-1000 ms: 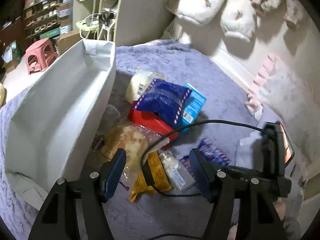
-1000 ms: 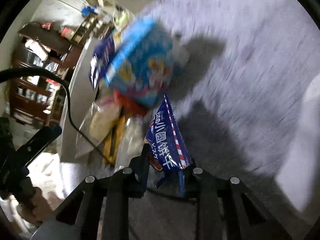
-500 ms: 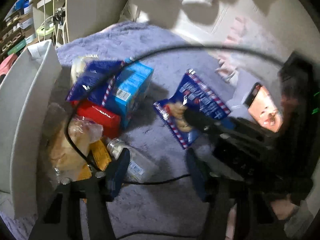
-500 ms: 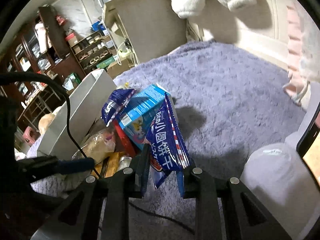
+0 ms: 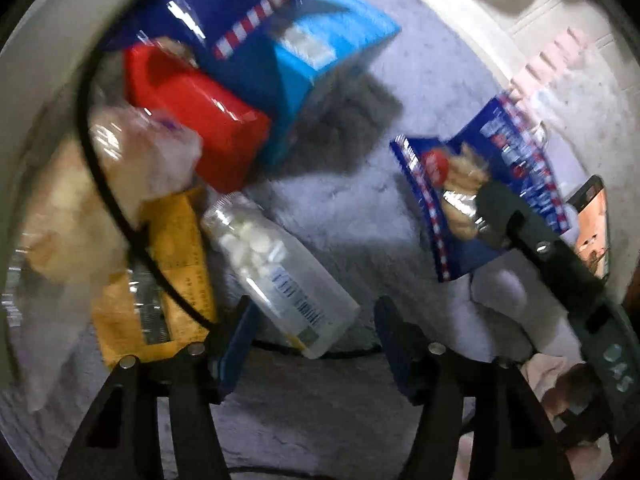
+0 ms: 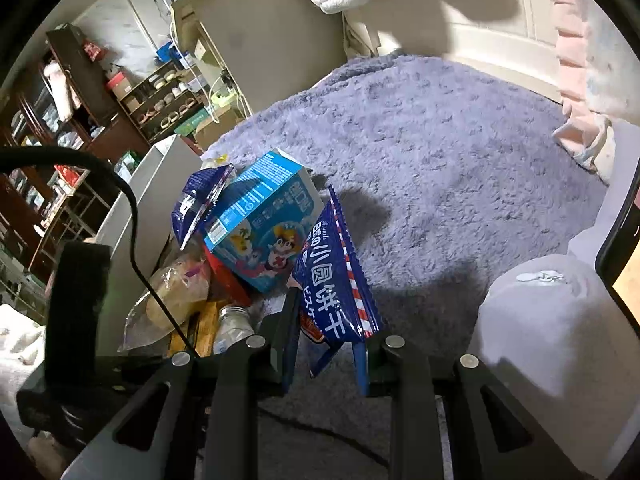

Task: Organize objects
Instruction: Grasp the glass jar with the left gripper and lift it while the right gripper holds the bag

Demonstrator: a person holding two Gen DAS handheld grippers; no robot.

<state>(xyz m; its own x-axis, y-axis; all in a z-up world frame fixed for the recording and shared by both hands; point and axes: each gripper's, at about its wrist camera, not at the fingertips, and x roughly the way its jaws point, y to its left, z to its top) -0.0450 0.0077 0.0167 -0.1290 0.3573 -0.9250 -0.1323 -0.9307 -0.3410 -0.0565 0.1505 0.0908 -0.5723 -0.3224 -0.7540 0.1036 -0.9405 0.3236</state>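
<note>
A clear bottle of white tablets (image 5: 276, 268) lies on the purple rug (image 6: 440, 140), its base end between the fingers of my left gripper (image 5: 314, 308). The left jaws are opening and the pads do not press on the bottle. My right gripper (image 6: 326, 344) is shut on a dark blue biscuit bag (image 6: 336, 280) and holds it upright above the rug. That bag (image 5: 500, 184) also shows at the right of the left wrist view. The pile beside it holds a light blue box (image 6: 264, 216), a red box (image 5: 200, 120), a yellow packet (image 5: 176, 264) and a clear bread bag (image 5: 120, 168).
A white open bin (image 6: 140, 208) stands left of the pile. A black cable (image 5: 104, 184) loops over the packets. A second dark blue bag (image 6: 200, 204) leans on the light blue box. A lit phone (image 5: 592, 220) sits at the right. Shelves and a cabinet stand behind.
My left gripper dropped toward the pile and tilted down, so the bottle now lies between its fingers. The right gripper stayed shut on the blue bag and tilted up toward the room.
</note>
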